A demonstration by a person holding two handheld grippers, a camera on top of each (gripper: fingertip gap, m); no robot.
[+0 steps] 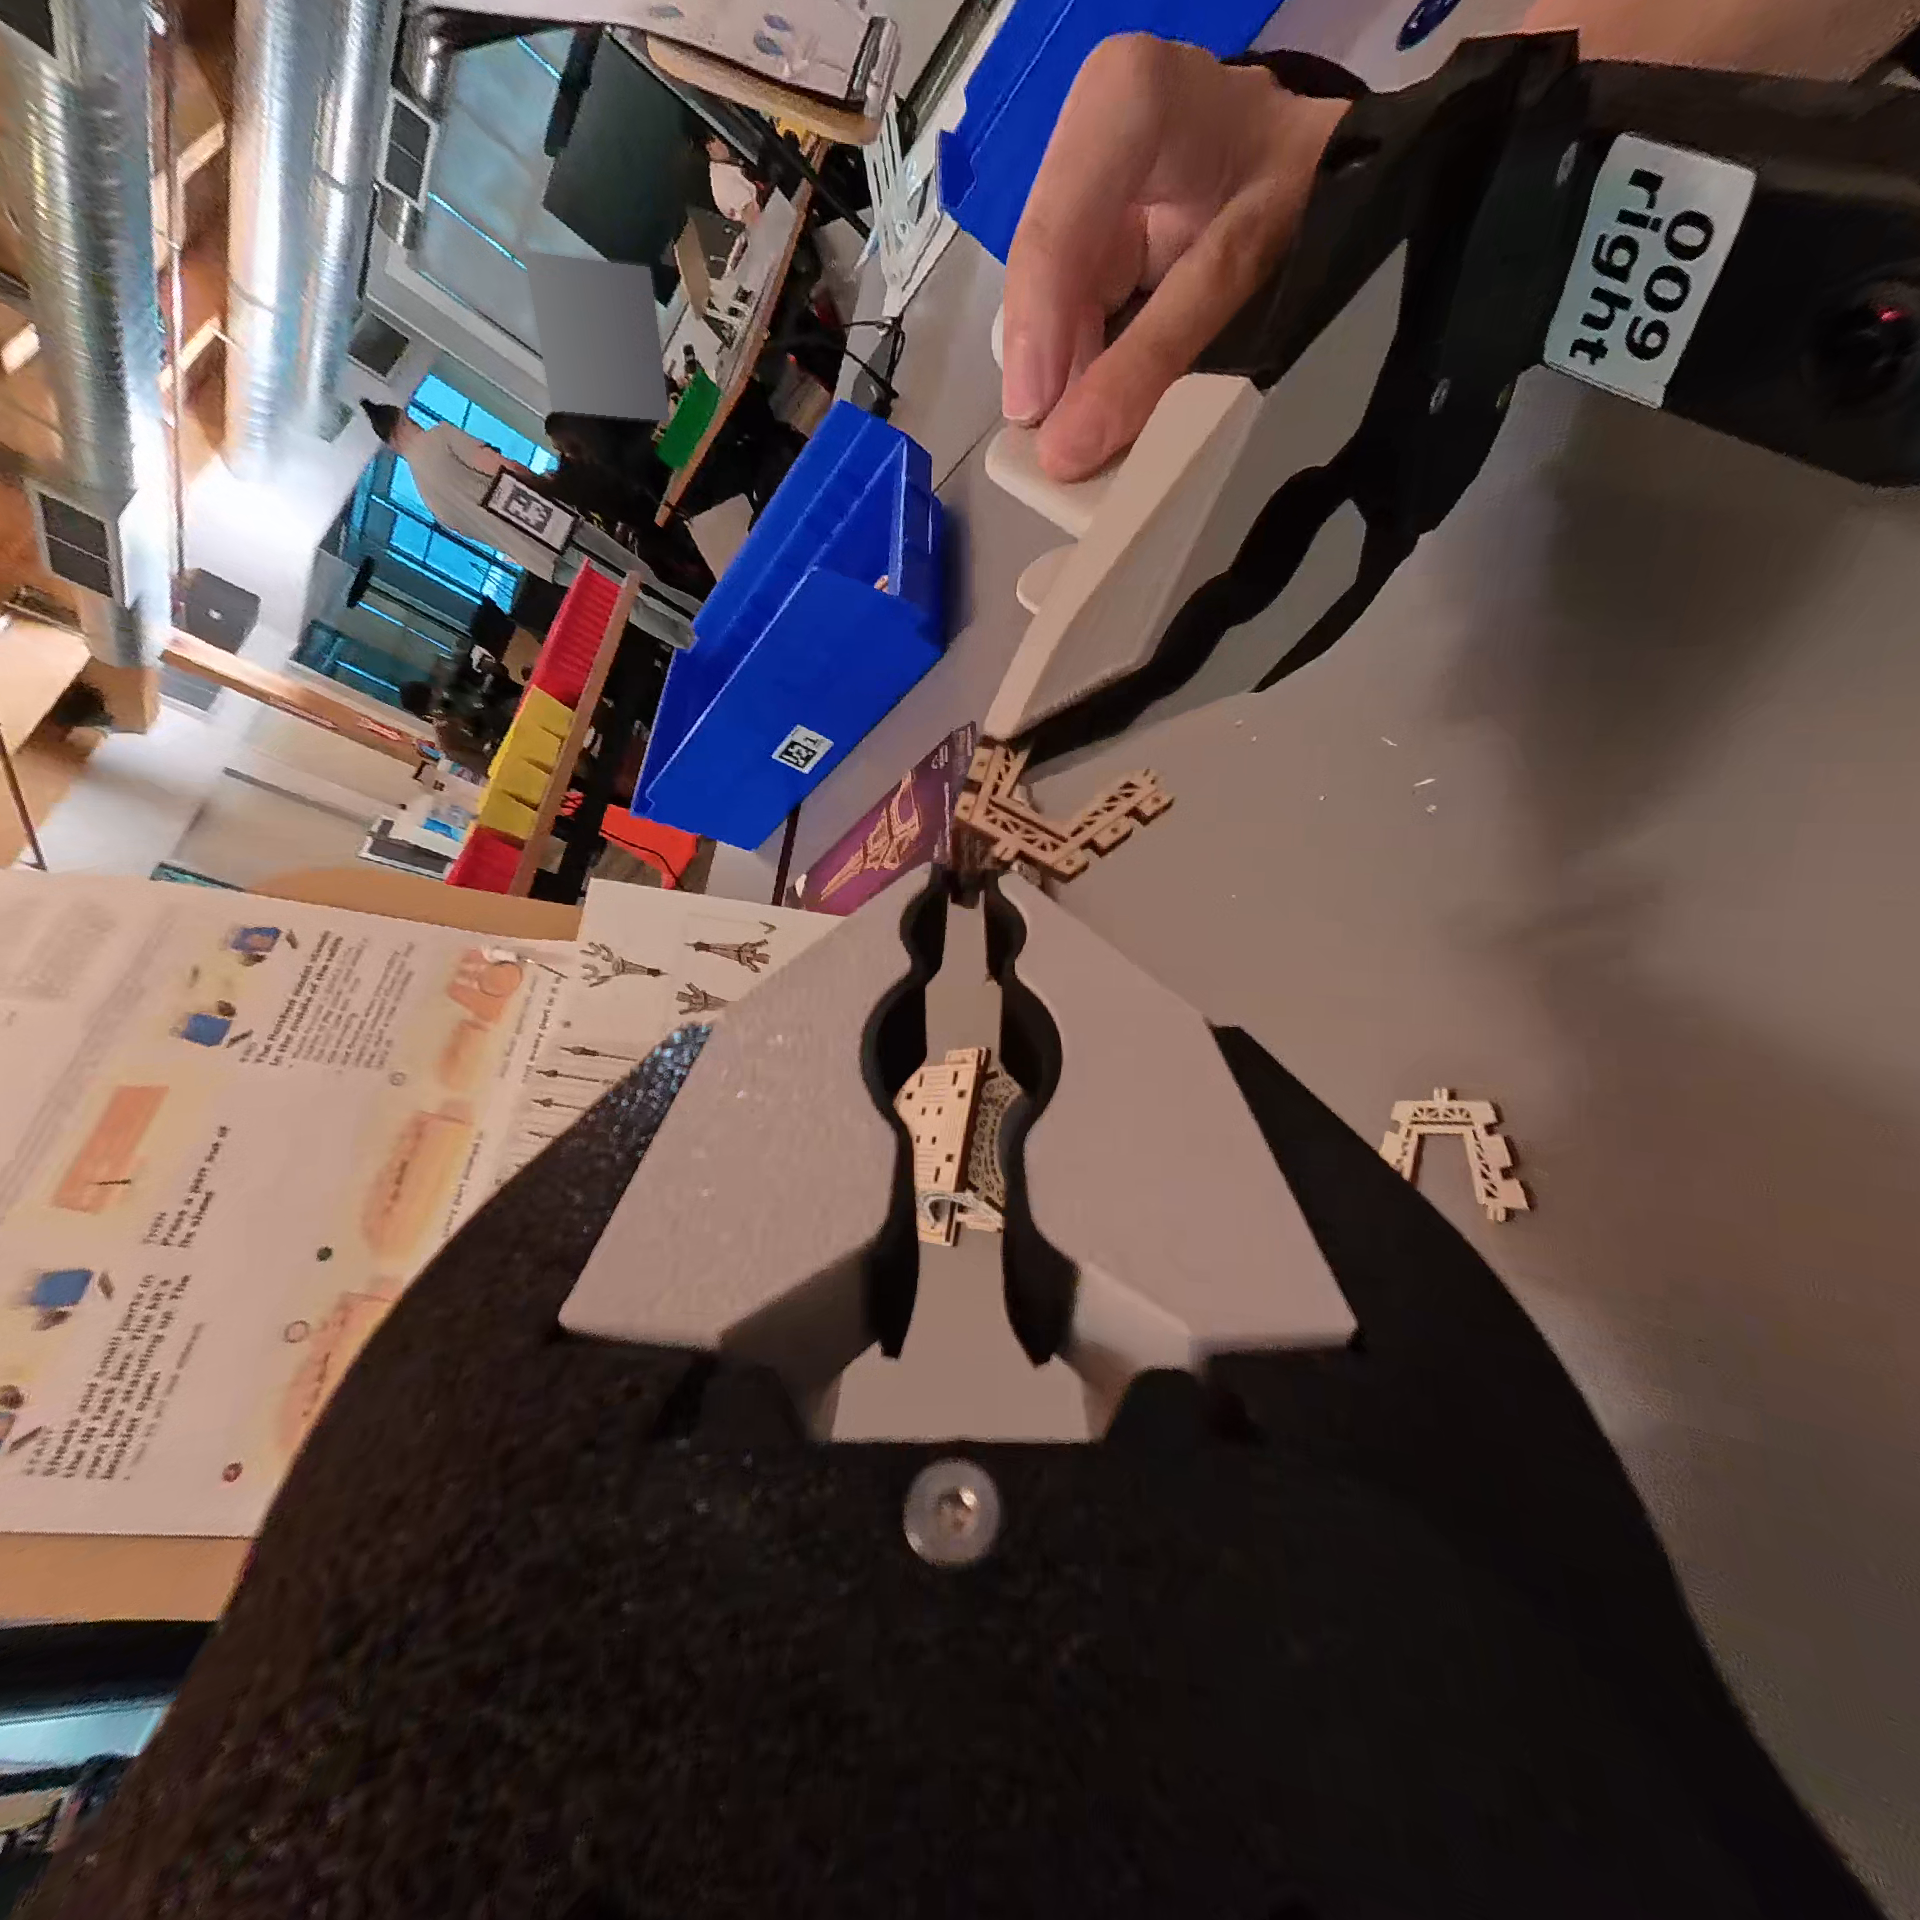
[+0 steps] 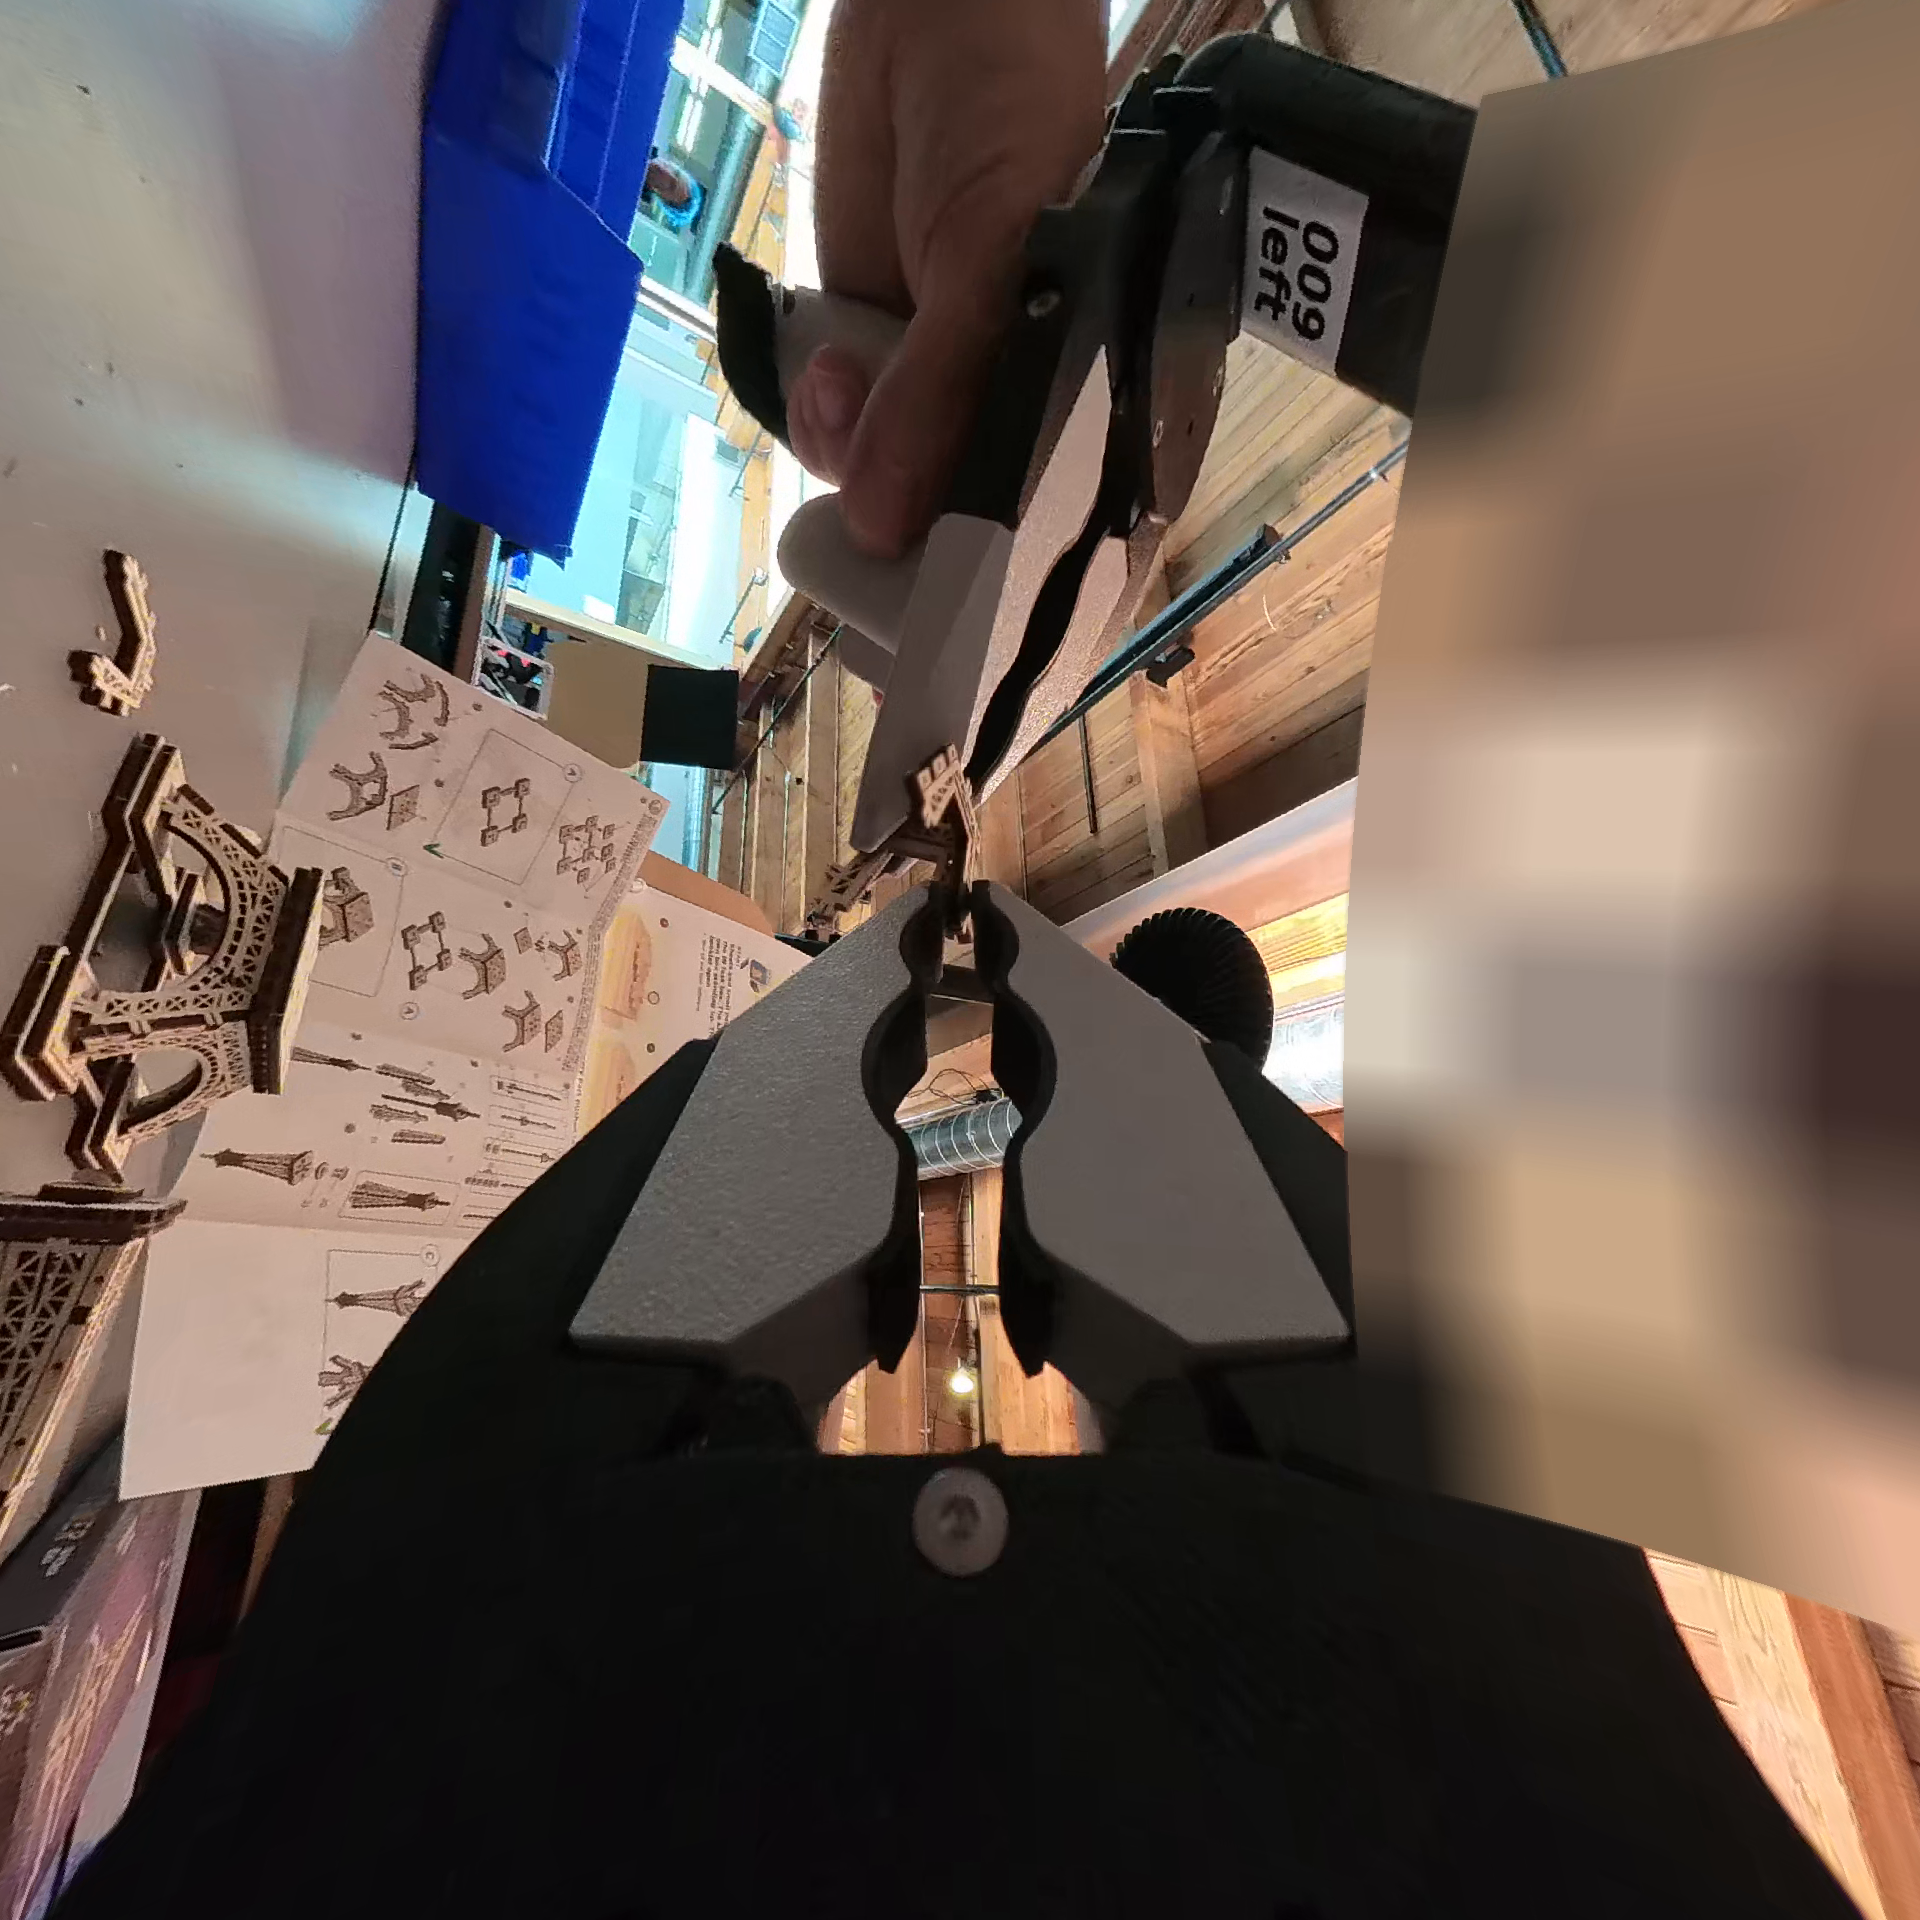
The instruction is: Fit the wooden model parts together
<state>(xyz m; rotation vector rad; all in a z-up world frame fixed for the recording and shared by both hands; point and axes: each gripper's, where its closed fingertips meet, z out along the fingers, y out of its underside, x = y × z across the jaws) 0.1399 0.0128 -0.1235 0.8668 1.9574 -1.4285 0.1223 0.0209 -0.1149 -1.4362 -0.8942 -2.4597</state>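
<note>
1. A blue bin (image 1: 800, 665) lies beyond the left gripper (image 1: 964, 888), up and to its left; what it holds cannot be told.
2. Only the left wrist view shows a loose arch piece (image 1: 1455, 1153) on the grey table (image 1: 1558, 935), right of the fingers; only the right wrist view shows the assembled tower base (image 2: 177, 935), far left of the right gripper (image 2: 956, 904), beside the instruction sheet (image 2: 436, 935).
3. Both grippers are clamped on one lattice piece (image 1: 1039, 821), held between their meeting tips; the tips nearly touch.
</note>
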